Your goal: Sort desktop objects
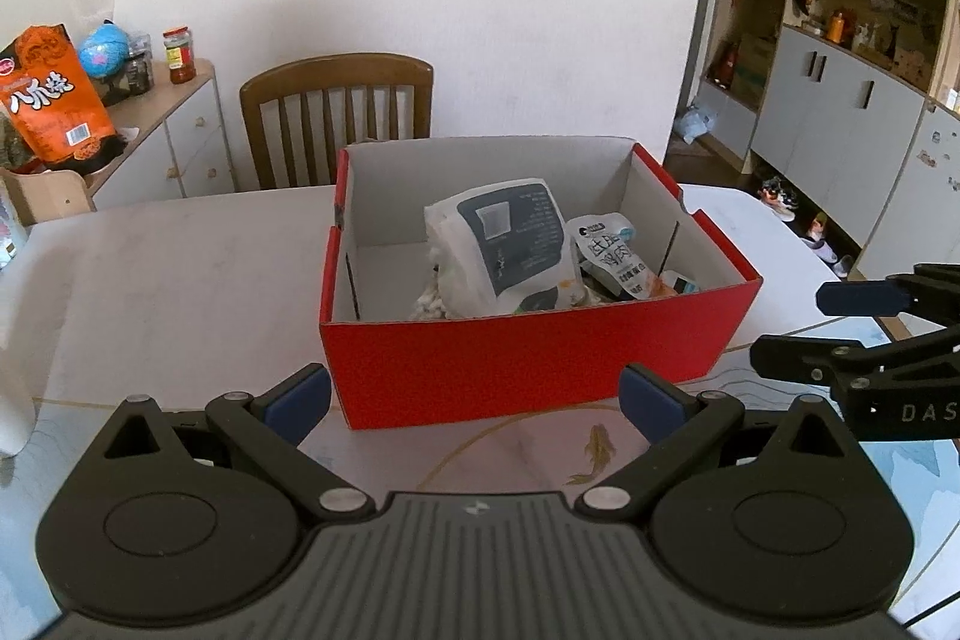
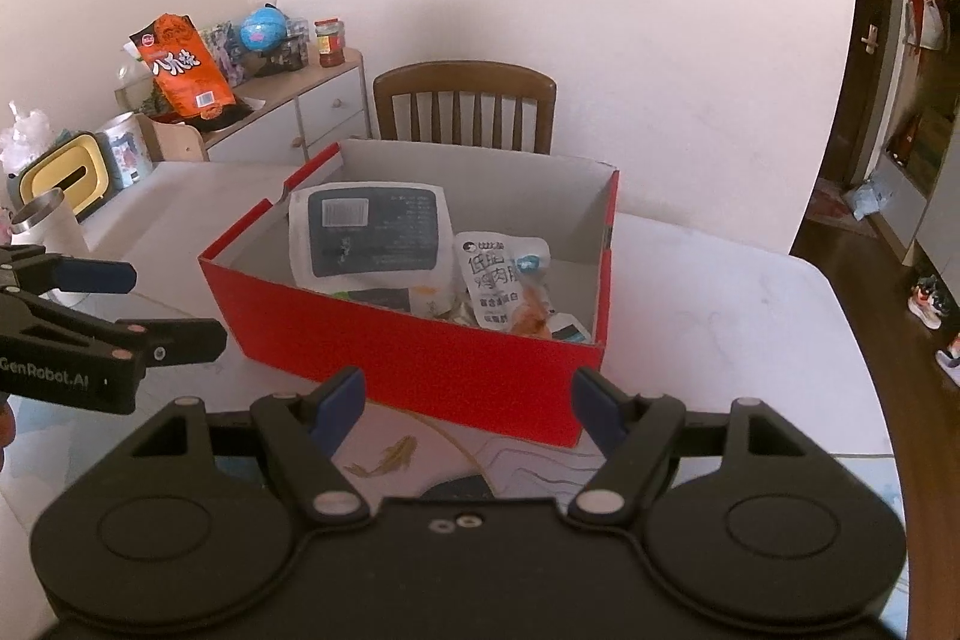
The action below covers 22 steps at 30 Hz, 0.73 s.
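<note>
Left tongs [image 1: 474,403]: spread wide with nothing between the blue pads, hovering just in front of the box's near red wall; seen from the right wrist view [image 2: 174,307] they sat at the left edge, beside the box and apart from it.
Right tongs [image 2: 468,403]: likewise spread and empty, held just short of the box's near corner; in the left wrist view [image 1: 840,322] they came in from the right edge, clear of the box.
Red box [image 1: 528,364]: open-topped cardboard, red outside and grey-white inside, standing on the bench between and ahead of both tongs.
White pouch [image 1: 504,244]: large, with a dark label panel, leaning tilted inside the box near its middle.
Small packet [image 1: 612,256]: white with dark printed characters, lying in the box just to the right of the pouch and touching it.
Other contents: more small items lay under these two, too hidden to tell apart.
Bench [image 1: 168,268]: pale top, with a mat bearing a fish drawing [image 1: 597,451] under the tongs.
Wooden chair [image 1: 336,112]: pushed in at the far side of the bench, behind the box.
Orange snack bag [image 1: 54,100]: upright on a side cabinet [image 1: 186,130] to the left, well apart from the box, near a red-lidded jar [image 1: 179,55].
</note>
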Available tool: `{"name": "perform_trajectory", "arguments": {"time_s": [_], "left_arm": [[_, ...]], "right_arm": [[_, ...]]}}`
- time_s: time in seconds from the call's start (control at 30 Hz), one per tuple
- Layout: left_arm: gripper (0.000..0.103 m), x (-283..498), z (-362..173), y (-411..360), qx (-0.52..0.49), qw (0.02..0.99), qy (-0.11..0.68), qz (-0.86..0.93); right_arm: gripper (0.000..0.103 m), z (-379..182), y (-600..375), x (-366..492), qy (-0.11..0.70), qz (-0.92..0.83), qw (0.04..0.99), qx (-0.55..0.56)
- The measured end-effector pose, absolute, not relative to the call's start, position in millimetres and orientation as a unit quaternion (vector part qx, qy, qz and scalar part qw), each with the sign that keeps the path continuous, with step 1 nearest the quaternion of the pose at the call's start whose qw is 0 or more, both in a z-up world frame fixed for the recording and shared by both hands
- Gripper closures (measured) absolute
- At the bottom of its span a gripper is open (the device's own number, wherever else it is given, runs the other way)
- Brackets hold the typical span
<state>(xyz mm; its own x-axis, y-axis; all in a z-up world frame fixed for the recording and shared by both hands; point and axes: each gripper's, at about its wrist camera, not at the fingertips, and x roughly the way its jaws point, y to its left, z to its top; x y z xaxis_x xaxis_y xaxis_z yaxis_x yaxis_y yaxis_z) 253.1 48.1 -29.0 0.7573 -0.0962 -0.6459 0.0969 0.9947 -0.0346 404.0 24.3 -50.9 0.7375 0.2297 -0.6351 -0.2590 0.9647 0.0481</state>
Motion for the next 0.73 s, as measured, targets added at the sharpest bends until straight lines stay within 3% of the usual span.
{"name": "perform_trajectory", "arguments": {"time_s": [0.73], "left_arm": [[0.000,254.2,-35.0,51.1,-0.002,0.936,0.349,-0.047]], "right_arm": [[0.028,-51.7,26.9,402.1,0.339,0.127,0.932,-0.013]]}}
